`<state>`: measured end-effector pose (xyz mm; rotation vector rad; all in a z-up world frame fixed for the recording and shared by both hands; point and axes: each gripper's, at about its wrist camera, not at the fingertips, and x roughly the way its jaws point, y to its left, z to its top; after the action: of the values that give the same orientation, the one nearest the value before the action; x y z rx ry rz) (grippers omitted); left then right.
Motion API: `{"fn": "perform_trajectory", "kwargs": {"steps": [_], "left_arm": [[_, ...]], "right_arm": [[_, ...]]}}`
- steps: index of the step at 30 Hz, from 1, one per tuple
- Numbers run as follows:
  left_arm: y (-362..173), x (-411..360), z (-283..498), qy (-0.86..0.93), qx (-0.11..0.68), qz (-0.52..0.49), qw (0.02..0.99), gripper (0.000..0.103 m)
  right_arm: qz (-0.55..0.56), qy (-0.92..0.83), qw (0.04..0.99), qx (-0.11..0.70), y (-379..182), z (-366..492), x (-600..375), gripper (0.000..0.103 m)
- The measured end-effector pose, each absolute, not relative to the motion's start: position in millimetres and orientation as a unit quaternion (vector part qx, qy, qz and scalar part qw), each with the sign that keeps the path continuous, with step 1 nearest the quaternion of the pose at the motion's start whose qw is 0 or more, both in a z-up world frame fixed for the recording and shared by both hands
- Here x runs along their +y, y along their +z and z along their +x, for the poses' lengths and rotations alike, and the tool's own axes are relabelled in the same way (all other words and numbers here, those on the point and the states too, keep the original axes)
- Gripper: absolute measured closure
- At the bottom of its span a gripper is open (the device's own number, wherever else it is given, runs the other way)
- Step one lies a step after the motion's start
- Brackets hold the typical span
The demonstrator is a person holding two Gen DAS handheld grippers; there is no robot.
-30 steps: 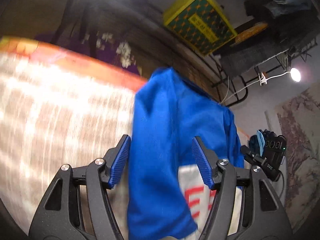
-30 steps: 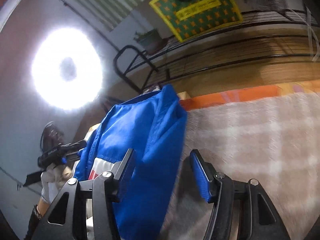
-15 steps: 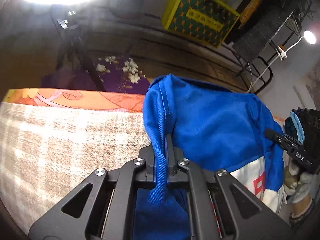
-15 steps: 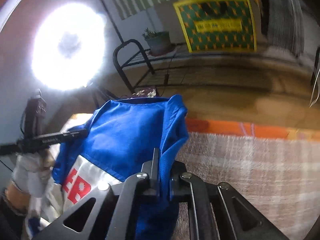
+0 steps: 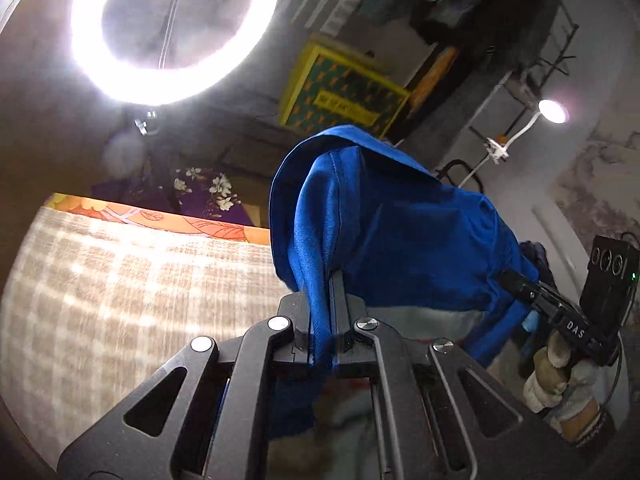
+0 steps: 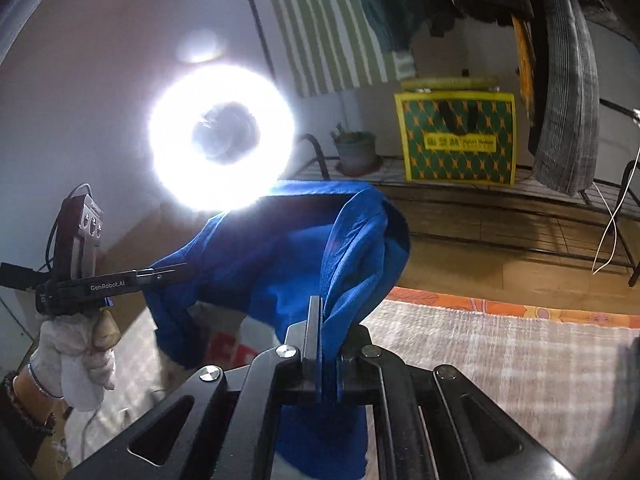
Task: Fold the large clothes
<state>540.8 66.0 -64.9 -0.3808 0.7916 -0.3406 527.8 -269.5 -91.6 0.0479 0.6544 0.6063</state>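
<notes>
Clamping folds of the blue garment [image 5: 400,240], the left gripper [image 5: 322,280] and right gripper [image 6: 320,308] hold it stretched between them above the checked blanket [image 5: 120,280], near its orange-bordered edge.

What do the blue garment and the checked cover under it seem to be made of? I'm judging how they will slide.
Blue garment: thin woven cloth, probably synthetic, with a slight sheen; a fine weave shows, and it hangs in soft folds. Checked cover: thicker, matte, coarse-looking fabric, perhaps cotton or a blend; blur hides its texture.
</notes>
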Motion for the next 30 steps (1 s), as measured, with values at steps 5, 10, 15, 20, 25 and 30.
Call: {"fn": "perform_trajectory", "kwargs": {"steps": [5,10,15,20,25,30], "left_arm": [[-35,67,484,-0.165,0.375,-0.179,0.894,0.101],[-20,71,420,-0.172,0.37,-0.187,0.894,0.101],[-25,80,360,-0.166,0.379,-0.192,0.89,0.101],[-35,83,304,-0.153,0.389,-0.187,0.889,0.101],[-59,83,270,-0.138,0.415,-0.176,0.882,0.101],[-80,83,226,-0.137,0.456,-0.132,0.869,0.101]], "right_arm": [[0.015,0.307,0.897,0.316,-66,478,-268,0.101],[0.007,0.326,0.889,0.321,-56,419,-262,0.101],[-0.013,0.333,0.883,0.329,-60,359,-259,0.101],[-0.036,0.328,0.881,0.34,-72,302,-260,0.101],[-0.066,0.322,0.876,0.353,-92,260,-258,0.101],[-0.081,0.338,0.86,0.373,-103,221,-268,0.074]]}}
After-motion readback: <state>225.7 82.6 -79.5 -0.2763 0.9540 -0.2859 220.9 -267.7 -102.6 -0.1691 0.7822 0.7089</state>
